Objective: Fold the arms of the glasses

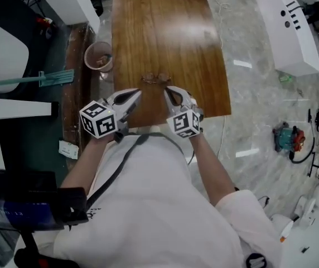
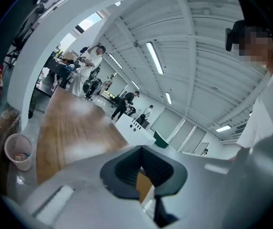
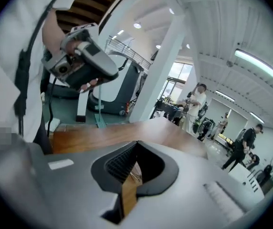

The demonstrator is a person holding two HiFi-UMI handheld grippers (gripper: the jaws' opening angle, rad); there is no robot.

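1 pair of glasses (image 1: pixel 156 79) lying on the wooden table (image 1: pixel 165 21) near its front edge, just past the tips of both claws, touching neither. 2 grippers: left gripper (image 1: pixel 136 94) jaws pressed together, empty; right gripper (image 1: pixel 169 91) same, empty. 1 cup (image 1: pixel 98 56) by the table's left edge, apart from the glasses

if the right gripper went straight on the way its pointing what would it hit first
Probably the glasses: the right gripper points forward and slightly down at them on the wooden table. Height is unclear, so it may meet the table first.
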